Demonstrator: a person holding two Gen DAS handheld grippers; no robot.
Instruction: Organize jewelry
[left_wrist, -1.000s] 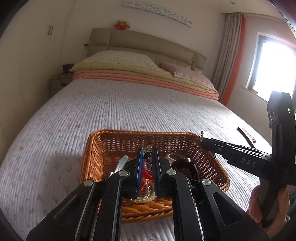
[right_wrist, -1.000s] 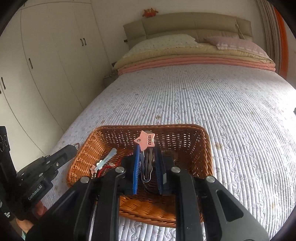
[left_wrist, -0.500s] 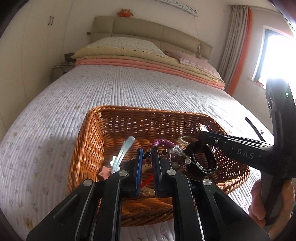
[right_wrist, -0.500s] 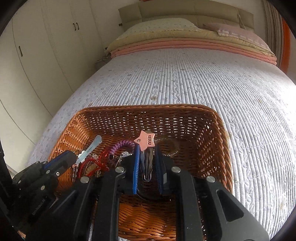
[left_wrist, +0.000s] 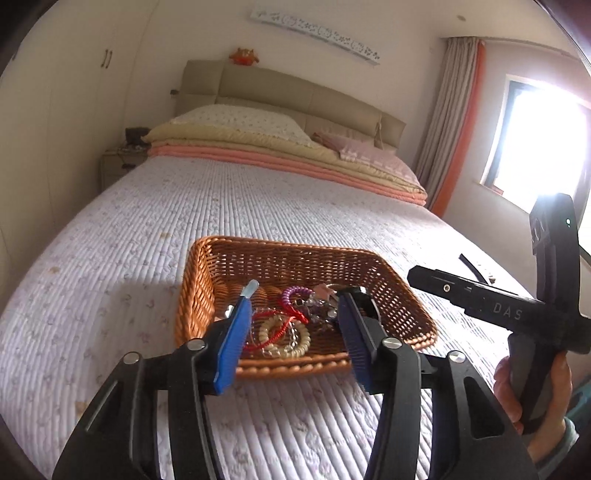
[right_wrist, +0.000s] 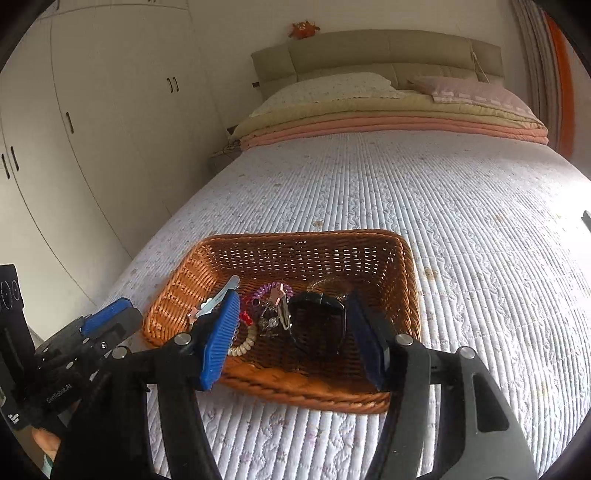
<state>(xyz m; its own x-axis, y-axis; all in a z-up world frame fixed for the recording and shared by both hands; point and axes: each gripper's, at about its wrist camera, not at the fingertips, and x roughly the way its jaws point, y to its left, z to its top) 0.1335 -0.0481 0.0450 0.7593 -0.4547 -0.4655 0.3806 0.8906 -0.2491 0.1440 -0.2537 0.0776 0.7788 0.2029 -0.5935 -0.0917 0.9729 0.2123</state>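
A brown wicker basket (left_wrist: 280, 260) sits on the bed; it also shows in the right wrist view (right_wrist: 303, 251). It holds a cream bead bracelet (left_wrist: 284, 338), a red cord (left_wrist: 280, 321), a purple coil band (left_wrist: 295, 293), a pale blue hair clip (left_wrist: 251, 286), a black bangle (right_wrist: 319, 325) and a pink star clip (right_wrist: 277, 293). My left gripper (left_wrist: 293, 314) is open and empty over the basket's near edge. My right gripper (right_wrist: 291, 321) is open and empty, also above the near edge.
The basket rests on a quilted white bedspread (left_wrist: 207, 206). Folded blankets and pillows (left_wrist: 258, 147) lie at the headboard. A wardrobe (right_wrist: 92, 122) stands at the left, a window (left_wrist: 543, 147) at the right. A black strap (left_wrist: 474, 267) lies on the bed's right side.
Both grippers opened and pulled back from the basket. The red cord piece left the left gripper and the pink star clip left the right gripper; both lie in the basket.
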